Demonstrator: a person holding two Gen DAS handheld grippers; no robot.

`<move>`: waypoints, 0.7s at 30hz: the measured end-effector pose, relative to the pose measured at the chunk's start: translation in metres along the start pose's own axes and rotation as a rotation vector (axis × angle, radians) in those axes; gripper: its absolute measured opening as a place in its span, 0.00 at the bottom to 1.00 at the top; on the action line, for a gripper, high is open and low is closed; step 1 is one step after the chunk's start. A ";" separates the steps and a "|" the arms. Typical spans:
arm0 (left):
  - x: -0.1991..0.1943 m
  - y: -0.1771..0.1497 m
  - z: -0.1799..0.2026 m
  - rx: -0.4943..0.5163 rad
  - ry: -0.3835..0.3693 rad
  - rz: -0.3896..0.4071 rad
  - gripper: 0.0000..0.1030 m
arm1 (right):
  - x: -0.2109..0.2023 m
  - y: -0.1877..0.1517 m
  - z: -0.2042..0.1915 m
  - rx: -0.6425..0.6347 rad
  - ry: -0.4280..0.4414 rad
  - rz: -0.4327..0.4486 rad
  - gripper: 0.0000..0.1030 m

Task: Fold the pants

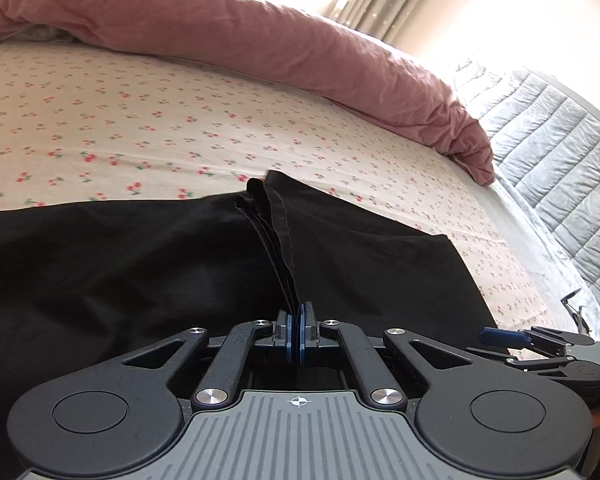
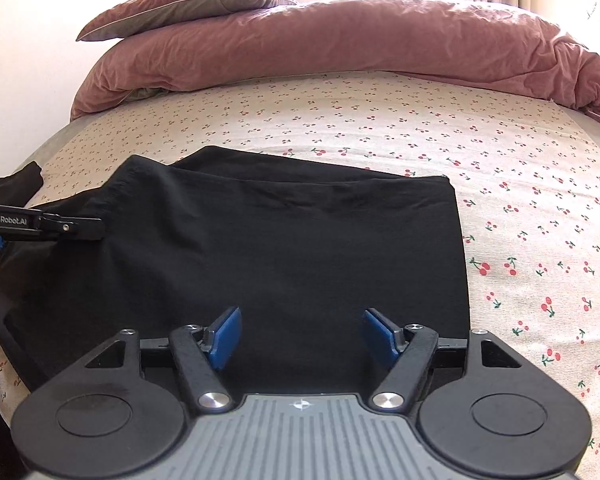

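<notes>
Cherry-print bedsheet (image 2: 380,128) under black pants (image 2: 300,240), folded, one edge lifted

pants (image 2: 284,248) on bedsheet (image 2: 420,136) | duvet (image 2: 340,48) behind | pillow (image 2: 188,4) on duvet

Black pants (image 2: 280,248), cherry-print cream sheet (image 2: 380,120), dusty-pink duvet (image 2: 340,44), perhaps grey-backed pillow (image 2: 188,4).

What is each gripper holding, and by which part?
The left gripper pinches the black pants by a bunched, stitched edge of the fabric. The right gripper is open over them, holding nothing.
</notes>
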State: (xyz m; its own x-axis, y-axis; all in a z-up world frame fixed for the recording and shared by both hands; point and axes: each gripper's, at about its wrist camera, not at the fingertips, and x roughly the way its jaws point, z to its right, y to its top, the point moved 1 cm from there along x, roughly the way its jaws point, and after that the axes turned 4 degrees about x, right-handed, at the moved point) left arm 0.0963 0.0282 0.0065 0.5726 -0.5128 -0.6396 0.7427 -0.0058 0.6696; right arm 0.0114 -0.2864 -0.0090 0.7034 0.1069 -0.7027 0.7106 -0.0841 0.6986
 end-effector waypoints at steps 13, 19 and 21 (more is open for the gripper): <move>-0.079 -0.005 -0.102 -0.088 0.230 0.054 0.01 | 0.027 0.005 -0.052 -0.143 0.059 -0.032 0.71; -0.092 -0.008 -0.125 -0.121 0.281 0.043 0.01 | 0.034 0.003 -0.068 -0.189 0.065 -0.036 0.72; -0.092 -0.007 -0.129 -0.127 0.311 0.028 0.01 | 0.035 0.002 -0.071 -0.202 0.065 -0.034 0.72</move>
State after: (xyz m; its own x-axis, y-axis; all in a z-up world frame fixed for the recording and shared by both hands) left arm 0.0832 0.1862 0.0114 0.6576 -0.2242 -0.7193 0.7511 0.1213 0.6489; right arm 0.0369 -0.2121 -0.0227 0.6717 0.1706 -0.7209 0.7121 0.1198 0.6918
